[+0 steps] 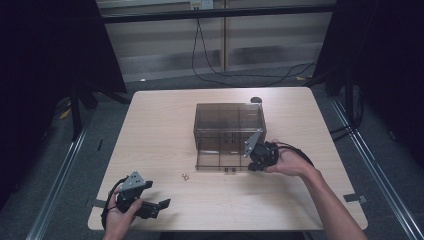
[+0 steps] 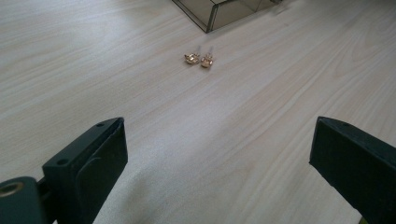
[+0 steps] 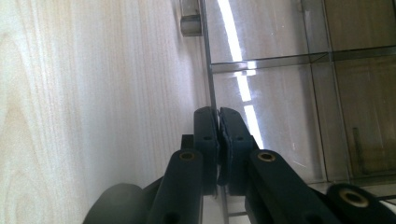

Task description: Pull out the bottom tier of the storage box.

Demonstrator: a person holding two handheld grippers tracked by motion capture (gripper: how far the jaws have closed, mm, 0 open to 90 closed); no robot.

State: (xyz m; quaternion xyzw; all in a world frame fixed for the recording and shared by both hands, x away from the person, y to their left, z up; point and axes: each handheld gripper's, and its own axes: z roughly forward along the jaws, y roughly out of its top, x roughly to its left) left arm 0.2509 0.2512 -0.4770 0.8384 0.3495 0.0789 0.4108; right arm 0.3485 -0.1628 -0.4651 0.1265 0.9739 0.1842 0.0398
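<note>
Apparently the right gripper [image 1: 256, 161] is pinched shut on the front wall of the drawer [image 1: 216, 161], pulled out of the smoky organizer box [image 1: 229, 122]. The left gripper [image 1: 161, 204] rests with jaws wide, facing two gold earrings [image 2: 199, 59]. Next it likely must close on one and carry it into a compartment.

One smoky clear box [image 1: 229, 131], two gold earrings [image 2: 199, 59] (lying side by side), two grippers, one table [image 1: 160, 130]

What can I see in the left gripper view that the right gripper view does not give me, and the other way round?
The left gripper view shows the left gripper with jaws wide apart over bare wood, and two small gold earrings lying ahead of it. The right gripper view shows the right gripper with its jaws closed on the thin front wall of the pulled-out drawer, with divided compartments behind it. Both show the light wooden table and part of the smoky clear plastic box.
</note>
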